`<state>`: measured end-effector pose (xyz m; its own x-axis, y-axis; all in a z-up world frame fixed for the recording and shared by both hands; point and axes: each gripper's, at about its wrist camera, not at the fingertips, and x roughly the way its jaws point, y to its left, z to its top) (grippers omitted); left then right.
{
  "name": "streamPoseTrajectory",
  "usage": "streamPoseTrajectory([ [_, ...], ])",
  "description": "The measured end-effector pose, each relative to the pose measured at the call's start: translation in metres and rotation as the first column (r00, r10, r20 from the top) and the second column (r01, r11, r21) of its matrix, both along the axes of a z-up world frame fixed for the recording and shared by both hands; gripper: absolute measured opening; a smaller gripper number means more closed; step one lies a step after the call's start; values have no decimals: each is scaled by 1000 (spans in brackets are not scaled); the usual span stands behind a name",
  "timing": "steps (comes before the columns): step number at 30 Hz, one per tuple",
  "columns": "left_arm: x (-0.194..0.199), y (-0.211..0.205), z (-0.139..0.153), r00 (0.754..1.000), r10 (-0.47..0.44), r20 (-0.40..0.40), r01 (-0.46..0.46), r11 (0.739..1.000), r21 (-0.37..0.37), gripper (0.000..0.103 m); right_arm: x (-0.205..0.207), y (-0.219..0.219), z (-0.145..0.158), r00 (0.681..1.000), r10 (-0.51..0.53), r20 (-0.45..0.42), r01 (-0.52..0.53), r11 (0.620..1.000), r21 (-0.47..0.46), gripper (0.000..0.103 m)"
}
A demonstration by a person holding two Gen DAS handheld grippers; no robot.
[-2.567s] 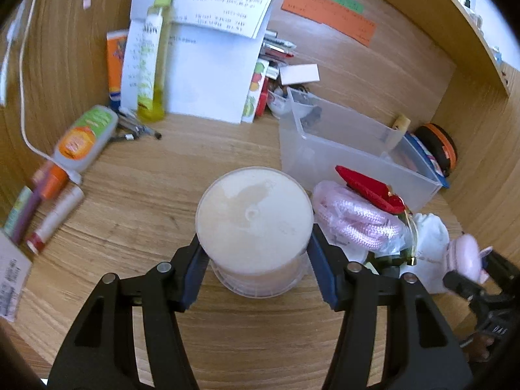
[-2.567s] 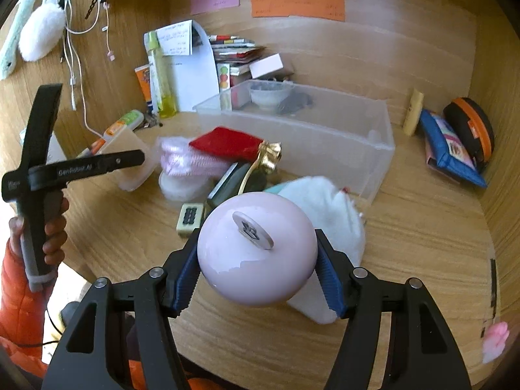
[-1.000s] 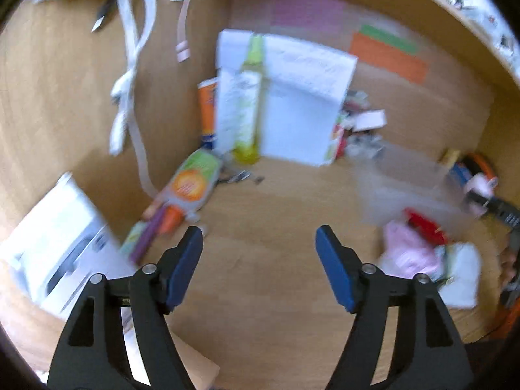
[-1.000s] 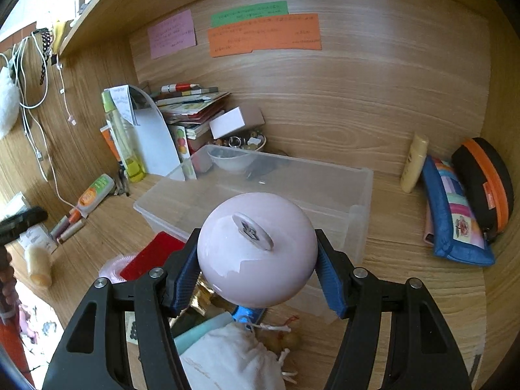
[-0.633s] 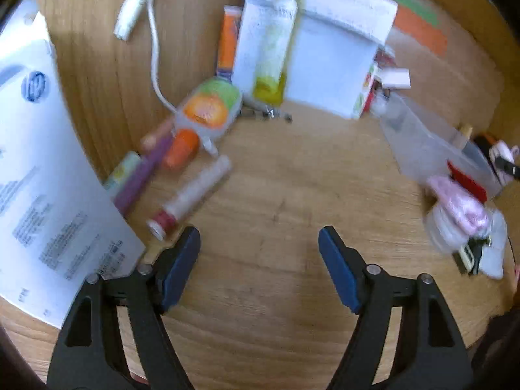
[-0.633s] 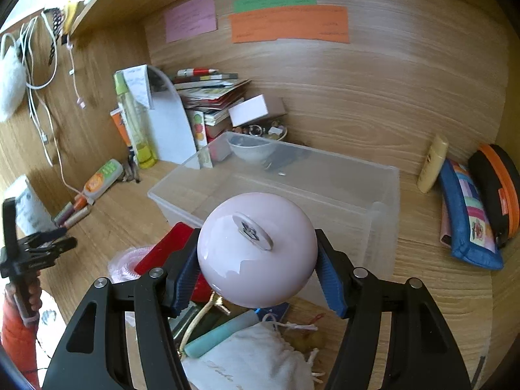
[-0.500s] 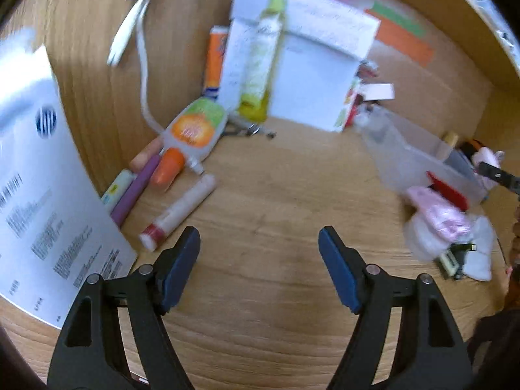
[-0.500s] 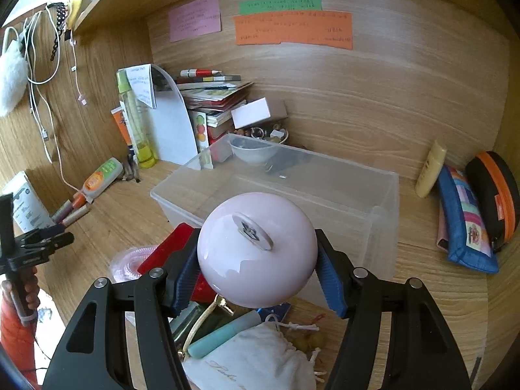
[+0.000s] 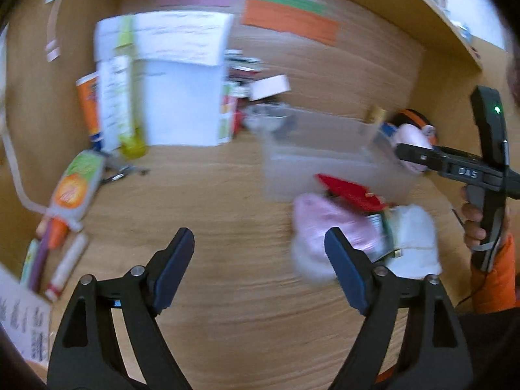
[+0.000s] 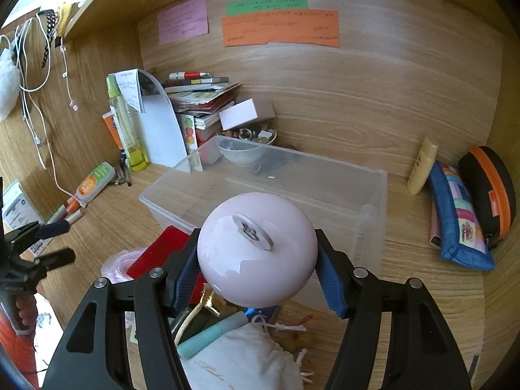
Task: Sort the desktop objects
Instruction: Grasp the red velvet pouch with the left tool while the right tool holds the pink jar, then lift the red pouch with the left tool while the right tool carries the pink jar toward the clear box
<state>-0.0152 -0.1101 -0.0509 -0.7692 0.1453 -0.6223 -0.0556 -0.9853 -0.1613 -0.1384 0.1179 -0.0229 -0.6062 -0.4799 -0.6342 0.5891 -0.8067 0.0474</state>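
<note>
The right gripper (image 10: 256,269) clamps a glossy pink round case (image 10: 256,248), held above the near edge of the clear plastic bin (image 10: 373,195) on the desk (image 10: 422,260). The left gripper (image 9: 260,256) is empty, its jaws opening over bare wood. "DAS" reads on the right gripper's body; the sticky notes' (image 10: 279,27) handwriting is illegible.

1 clear bin (image 10: 373,195); perhaps 3 wall notes (image 10: 279,29)

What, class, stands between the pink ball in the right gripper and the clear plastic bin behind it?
Nothing visible does. The pink ball, clamped in the right gripper, hangs in front of the clear bin, whose open top is uncovered.
</note>
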Motion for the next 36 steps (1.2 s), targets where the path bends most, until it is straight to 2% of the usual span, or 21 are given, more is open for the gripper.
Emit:
streamPoseTrajectory([
  [6,-24,40,14,997,-78,-7,78,997,-25,85,0,10,3,1000,1,-14,-1,1000,-6,61],
  [10,-42,61,16,993,-120,3,120,993,-19,92,-2,16,3,1000,-1,-14,1,1000,-12,61],
  [14,-62,80,11,987,-156,46,157,988,-9,92,-4,20,1,1000,0,-7,0,1000,-17,61],
  [20,-99,91,-14,965,-187,186,177,982,68,92,-6,23,-2,1000,14,5,-13,1000,-20,61],
  [26,-121,103,-19,969,-129,211,133,991,-3,92,-9,24,-4,1000,30,8,-30,999,-33,61],
  [30,-128,116,-28,975,-63,212,85,992,-95,92,-12,24,-6,999,34,17,-33,999,-39,61],
  [32,-127,124,-33,980,-40,193,71,985,-155,86,-14,25,-6,999,36,21,-35,998,-44,61],
  [34,-123,129,-36,985,-40,169,76,975,-210,69,-13,26,-5,999,34,15,-33,998,-50,61],
  [36,-121,130,-37,982,-70,178,104,977,-188,60,-13,27,-3,999,35,6,-35,998,-56,61],
])
